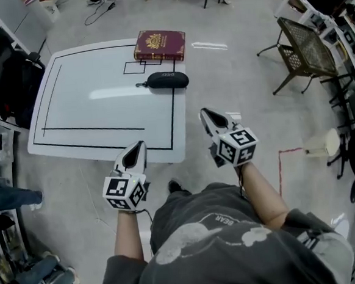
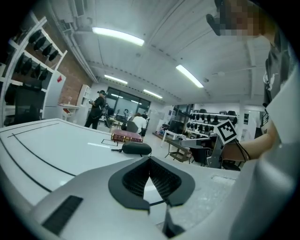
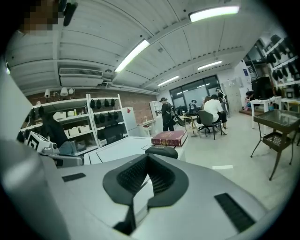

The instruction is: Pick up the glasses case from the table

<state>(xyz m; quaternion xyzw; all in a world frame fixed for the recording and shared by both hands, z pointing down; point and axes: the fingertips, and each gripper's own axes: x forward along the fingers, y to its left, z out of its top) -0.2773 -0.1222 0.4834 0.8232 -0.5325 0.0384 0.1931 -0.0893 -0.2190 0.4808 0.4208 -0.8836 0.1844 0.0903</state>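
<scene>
The black oval glasses case (image 1: pixel 168 79) lies near the right edge of the white table (image 1: pixel 90 114), just in front of a maroon book (image 1: pixel 159 45). My left gripper (image 1: pixel 139 146) hovers at the table's near edge, shut and empty, well short of the case. My right gripper (image 1: pixel 206 113) hangs over the floor just off the table's right side, also shut with nothing in it. In the left gripper view the case (image 2: pixel 136 148) sits straight beyond the closed tips (image 2: pixel 150 159). In the right gripper view the case (image 3: pixel 161 152) shows just past the closed tips (image 3: pixel 148 157).
Black tape lines (image 1: pixel 103 128) mark the tabletop. A mesh folding table (image 1: pixel 305 48) and a stool (image 1: pixel 331 141) stand on the floor to the right. Shelving (image 1: pixel 2 91) lines the left side. People (image 3: pixel 213 110) sit and stand far behind the table.
</scene>
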